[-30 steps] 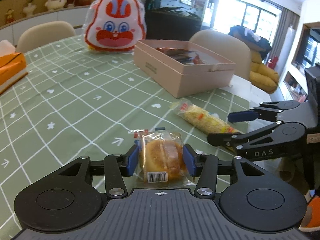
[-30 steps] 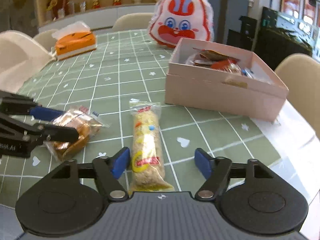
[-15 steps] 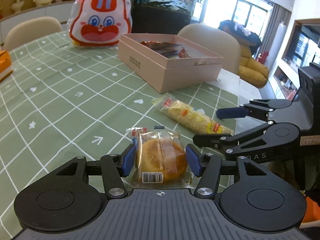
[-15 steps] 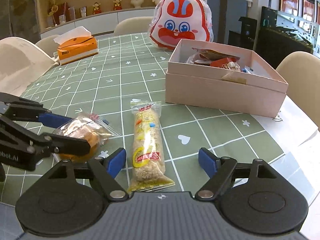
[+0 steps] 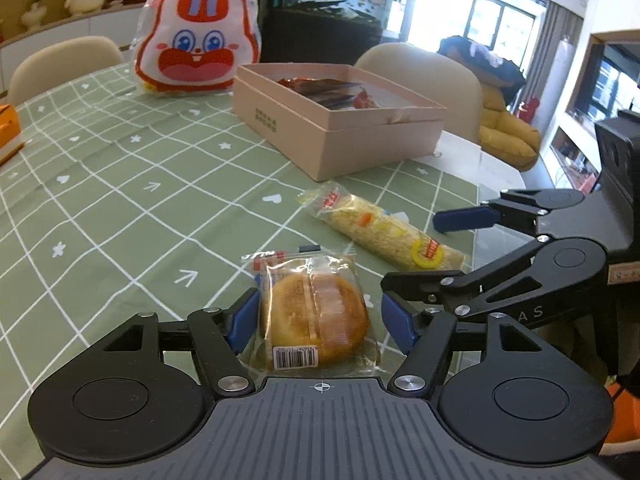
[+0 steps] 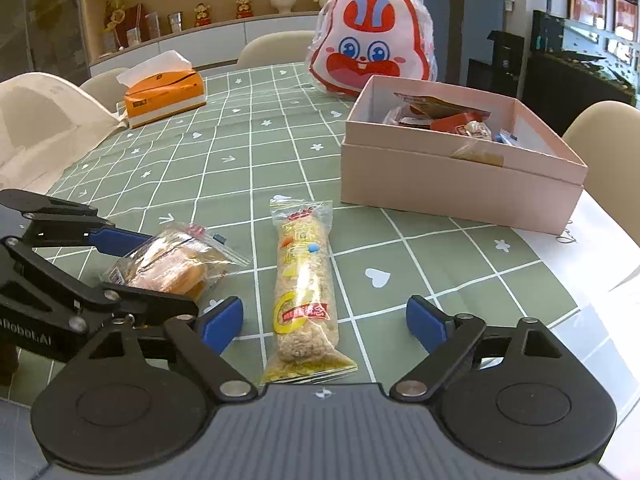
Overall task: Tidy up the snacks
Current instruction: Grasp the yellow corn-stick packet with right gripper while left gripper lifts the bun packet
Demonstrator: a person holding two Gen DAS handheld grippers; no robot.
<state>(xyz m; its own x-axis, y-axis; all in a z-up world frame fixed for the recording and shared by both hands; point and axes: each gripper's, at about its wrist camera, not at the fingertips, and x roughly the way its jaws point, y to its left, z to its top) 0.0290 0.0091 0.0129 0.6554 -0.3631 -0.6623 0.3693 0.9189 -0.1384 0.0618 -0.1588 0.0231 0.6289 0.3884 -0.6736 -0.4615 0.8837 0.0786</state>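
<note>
A wrapped round bun (image 5: 314, 314) lies on the green checked tablecloth between the blue pads of my left gripper (image 5: 320, 316). The jaws stand a little wider than the bun, with a gap on the right side. It also shows in the right wrist view (image 6: 172, 266). A long rice-crisp bar in clear wrap (image 6: 304, 292) lies between the wide-open jaws of my right gripper (image 6: 326, 322); it also shows in the left wrist view (image 5: 384, 228). An open pink box (image 6: 460, 176) holding several snack packets stands beyond, also in the left wrist view (image 5: 340, 136).
A rabbit-face bag (image 6: 372, 52) stands behind the box. An orange tissue box (image 6: 164, 92) sits at the far left. Beige chairs (image 5: 420, 76) ring the table. The table's right edge (image 6: 608, 248) is bare white.
Both grippers have lifted slightly and pulled back. The left jaws have opened a little wider around the bun. The right jaws stay open over the bar.
</note>
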